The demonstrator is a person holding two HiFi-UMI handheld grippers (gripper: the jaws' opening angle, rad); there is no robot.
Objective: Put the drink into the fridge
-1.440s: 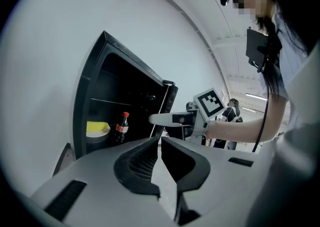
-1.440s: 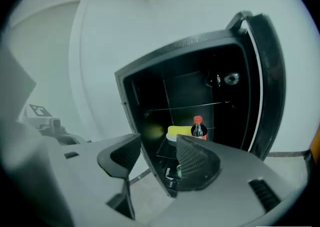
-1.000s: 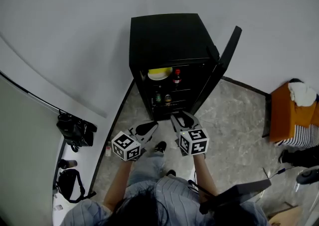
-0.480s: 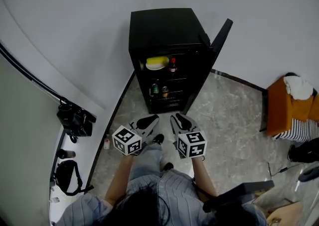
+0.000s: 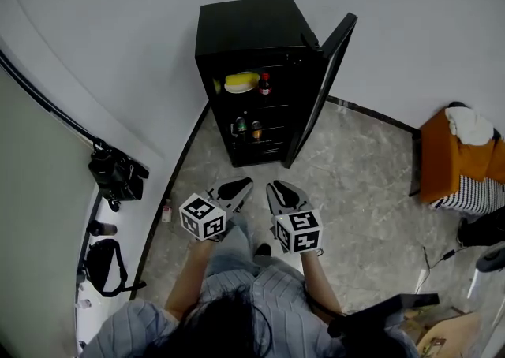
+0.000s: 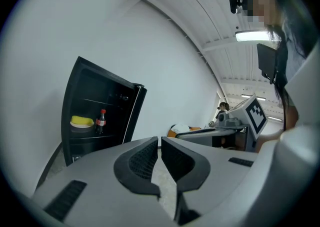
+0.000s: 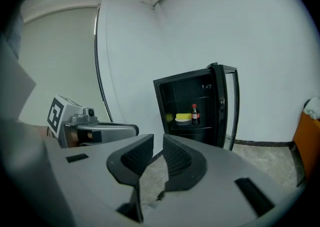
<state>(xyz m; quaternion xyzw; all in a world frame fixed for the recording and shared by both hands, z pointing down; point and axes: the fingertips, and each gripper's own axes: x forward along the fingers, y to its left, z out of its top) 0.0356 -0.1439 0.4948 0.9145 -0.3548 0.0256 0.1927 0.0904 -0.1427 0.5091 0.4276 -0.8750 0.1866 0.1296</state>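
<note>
The black mini fridge [image 5: 251,29] stands against the wall with its door [image 5: 325,84] open to the right. A cola bottle with a red cap [image 5: 265,83] stands upright on the top shelf beside a yellow item [image 5: 239,80]. The bottle [image 6: 101,121] shows in the left gripper view and again [image 7: 194,114] in the right gripper view. My left gripper [image 5: 241,184] is shut and empty, well short of the fridge. My right gripper [image 5: 278,188] hangs beside it. Its jaws have just been closing, nothing lies between them, and only a thin slit remains.
Small cans [image 5: 245,128] sit on a lower fridge shelf. An orange cabinet with white cloth [image 5: 458,161] stands at the right. Black bags [image 5: 117,177] lie along the left wall, with a small bottle [image 5: 166,210] on the marble floor nearby.
Both grippers have drawn back from the fridge, which now looks farther away and higher in the head view. The right jaws have narrowed.
</note>
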